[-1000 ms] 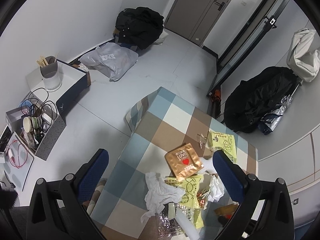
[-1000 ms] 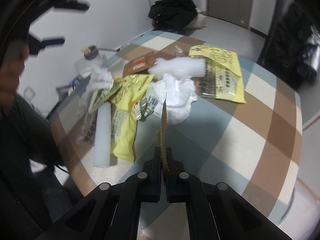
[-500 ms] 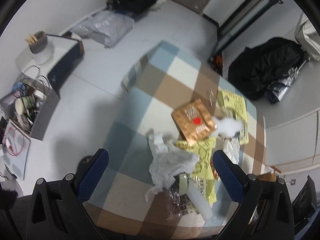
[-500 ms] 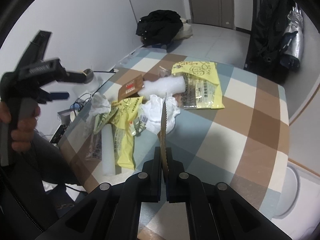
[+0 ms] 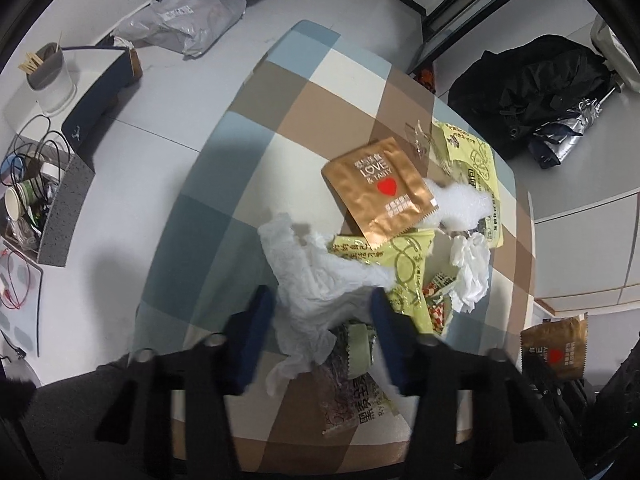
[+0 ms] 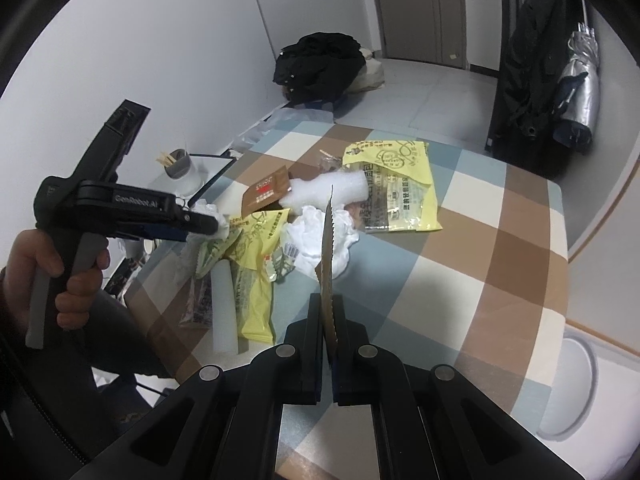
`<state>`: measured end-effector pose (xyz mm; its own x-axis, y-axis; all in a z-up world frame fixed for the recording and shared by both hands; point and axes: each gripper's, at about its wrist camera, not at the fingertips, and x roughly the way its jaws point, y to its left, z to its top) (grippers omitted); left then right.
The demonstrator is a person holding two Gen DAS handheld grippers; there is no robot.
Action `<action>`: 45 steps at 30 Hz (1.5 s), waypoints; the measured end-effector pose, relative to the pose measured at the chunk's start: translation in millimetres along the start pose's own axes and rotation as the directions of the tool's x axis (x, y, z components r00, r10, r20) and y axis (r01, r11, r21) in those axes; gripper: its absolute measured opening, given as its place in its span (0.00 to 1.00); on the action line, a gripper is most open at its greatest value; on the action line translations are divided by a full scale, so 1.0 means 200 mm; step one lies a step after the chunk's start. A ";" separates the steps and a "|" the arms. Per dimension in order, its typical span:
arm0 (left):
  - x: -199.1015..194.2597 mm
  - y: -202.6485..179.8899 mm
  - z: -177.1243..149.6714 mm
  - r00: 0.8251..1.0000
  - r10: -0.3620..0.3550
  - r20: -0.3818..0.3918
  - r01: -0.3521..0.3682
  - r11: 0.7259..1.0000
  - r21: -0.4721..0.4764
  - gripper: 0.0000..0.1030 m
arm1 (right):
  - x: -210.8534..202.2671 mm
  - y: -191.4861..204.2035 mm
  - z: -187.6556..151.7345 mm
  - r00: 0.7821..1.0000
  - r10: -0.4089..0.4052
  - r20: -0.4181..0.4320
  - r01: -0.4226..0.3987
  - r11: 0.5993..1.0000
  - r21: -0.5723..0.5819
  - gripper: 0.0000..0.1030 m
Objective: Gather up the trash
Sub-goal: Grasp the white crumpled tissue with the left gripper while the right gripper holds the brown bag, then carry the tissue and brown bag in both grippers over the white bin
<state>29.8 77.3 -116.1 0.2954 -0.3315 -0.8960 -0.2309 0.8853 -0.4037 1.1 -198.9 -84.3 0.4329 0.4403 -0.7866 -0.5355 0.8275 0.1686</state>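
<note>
Trash lies on a checked table (image 5: pixel 256 168): a crumpled white tissue (image 5: pixel 316 280), a gold "LOVE" wrapper (image 5: pixel 380 192), yellow wrappers (image 5: pixel 404 264), white foam (image 5: pixel 464 204) and another tissue (image 5: pixel 472 268). My left gripper (image 5: pixel 320 316) is open, its blue fingers on either side of the white tissue, closing in. My right gripper (image 6: pixel 329 320) is shut on a gold wrapper (image 6: pixel 329 256) held edge-on above the table; that wrapper also shows in the left wrist view (image 5: pixel 554 354). The left gripper appears in the right wrist view (image 6: pixel 200 222) over the tissue.
A white foam tube (image 6: pixel 224 304) and a large yellow bag (image 6: pixel 394 184) lie on the table. On the floor are a grey box of cables (image 5: pixel 44 200), a cup of sticks (image 5: pixel 48 76), a grey parcel bag (image 5: pixel 184 24) and black bags (image 5: pixel 536 88). A white bin (image 6: pixel 576 384) stands at right.
My left gripper has dropped toward the table and its fingers have narrowed around the white tissue. My right gripper holds the gold wrapper steady and has pulled back slightly.
</note>
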 end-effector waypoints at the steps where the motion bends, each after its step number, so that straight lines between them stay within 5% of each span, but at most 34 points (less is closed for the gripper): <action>1: 0.00 0.00 0.00 1.000 -0.004 0.000 0.004 1.000 0.001 0.31 | 0.00 0.00 0.00 1.000 0.000 0.002 0.000 1.000 0.000 0.02; 4: 0.01 -0.01 0.00 1.000 0.000 0.004 -0.001 1.000 0.013 0.16 | -0.01 -0.01 0.00 1.000 0.003 0.006 -0.003 1.000 0.009 0.02; 8: 0.00 -0.01 0.00 1.000 -0.001 0.008 0.001 1.000 0.020 0.09 | -0.02 0.00 0.01 1.000 0.006 0.011 -0.006 1.000 0.009 0.02; 17: -0.05 -0.01 0.01 0.999 0.023 0.045 -0.024 0.999 0.036 0.06 | -0.04 -0.01 0.01 1.000 0.002 0.022 -0.002 1.000 0.021 0.02; 31: -0.36 -0.23 0.00 0.979 -0.066 0.193 0.036 0.987 0.155 0.06 | -0.22 -0.09 0.05 0.994 0.012 0.107 -0.026 0.991 0.133 0.02; 37: -0.51 -0.53 -0.03 0.960 -0.183 0.210 0.115 0.947 0.299 0.06 | -0.59 -0.22 0.17 0.969 -0.030 0.247 -0.021 0.980 0.199 0.02; 45: -0.57 -1.07 -0.07 0.932 -0.351 0.091 0.268 0.836 0.479 0.06 | -1.21 -0.50 0.30 0.893 -0.179 0.412 0.068 0.960 0.270 0.02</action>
<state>32.8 -78.8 70.3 0.4403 -0.5901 -0.6767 0.3299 0.8073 -0.4893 -6.3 -367.8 126.0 0.7814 0.3886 -0.4882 -0.2891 0.9188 0.2687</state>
